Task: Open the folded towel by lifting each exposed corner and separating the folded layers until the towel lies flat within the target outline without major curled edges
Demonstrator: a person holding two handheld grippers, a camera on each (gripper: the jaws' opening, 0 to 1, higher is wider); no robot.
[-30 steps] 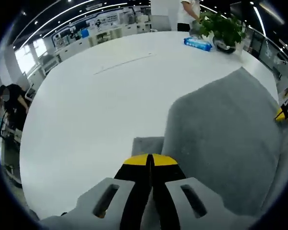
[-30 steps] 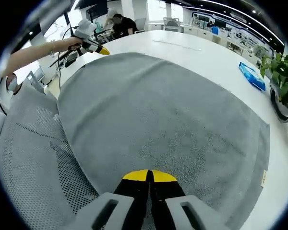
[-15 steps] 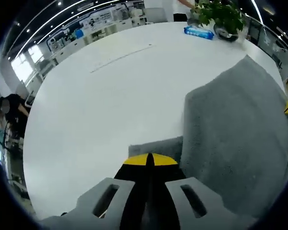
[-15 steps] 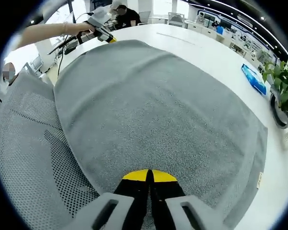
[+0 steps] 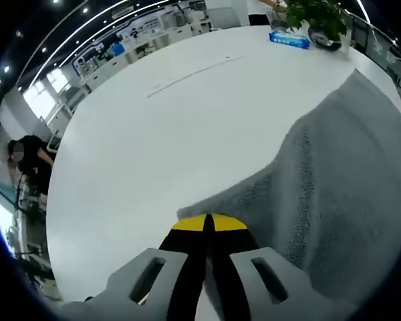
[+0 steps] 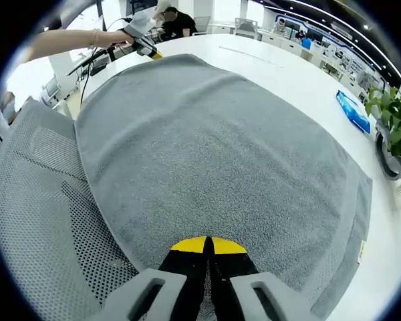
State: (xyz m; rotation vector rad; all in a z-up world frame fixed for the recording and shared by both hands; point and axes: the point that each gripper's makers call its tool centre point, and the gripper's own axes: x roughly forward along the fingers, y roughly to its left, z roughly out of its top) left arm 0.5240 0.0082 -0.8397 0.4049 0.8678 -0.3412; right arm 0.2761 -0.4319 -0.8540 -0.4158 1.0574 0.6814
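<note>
Since the frame a second ago, the left gripper view shows the grey towel [image 5: 334, 187] drawn lower and flatter: the raised fold that stood up at centre right now slopes down toward the jaws, and the small flap once lying apart beside them has merged into one continuous edge. The left gripper [image 5: 209, 224] sits at bottom centre, its yellow-tipped jaws clenched together on the towel's edge. The white table [image 5: 160, 134] fills the middle and left of that frame; a blue packet [image 5: 289, 39] and a potted plant [image 5: 317, 17] sit at the upper right, any printing on the packet too small to read.

In the right gripper view the right gripper [image 6: 208, 246], bottom centre, is likewise pinched shut on the towel's near edge, the cloth spreading across the centre. A small label [image 6: 361, 249] shows at the lower right hem, unreadable. A mesh chair [image 6: 40, 214] lies at left.
</note>
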